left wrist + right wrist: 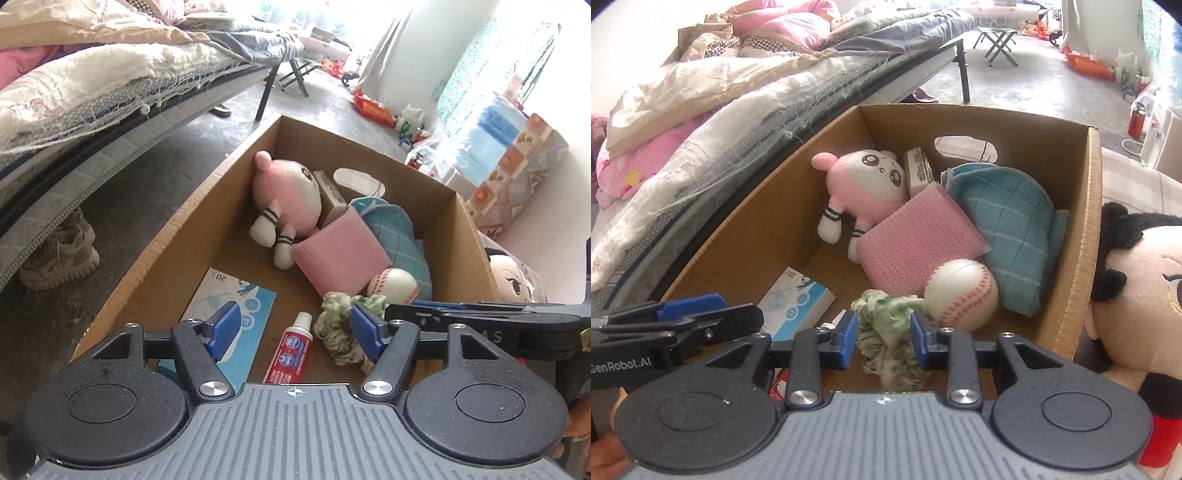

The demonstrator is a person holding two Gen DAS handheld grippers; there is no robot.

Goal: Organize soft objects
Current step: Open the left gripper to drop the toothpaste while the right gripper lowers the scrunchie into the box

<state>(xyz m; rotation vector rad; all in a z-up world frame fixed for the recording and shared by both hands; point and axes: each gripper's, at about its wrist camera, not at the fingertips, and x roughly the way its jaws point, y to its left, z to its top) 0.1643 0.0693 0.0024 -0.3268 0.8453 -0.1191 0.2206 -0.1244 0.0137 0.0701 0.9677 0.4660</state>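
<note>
Scrunchie drop into cardboard box [1086, 229]

Judging by the frames, release step: let right tool [883, 341] part fully & lift straight up so green scrunchie [886, 332] doesn't snag. Right tool narrow-open, scrunchie between pads, no clear pinch; it lies on box floor by baseball [960, 291] & toothpaste tube [291, 347]. Left tool [295, 332] about half open, holding nothing, above toothpaste.
</note>
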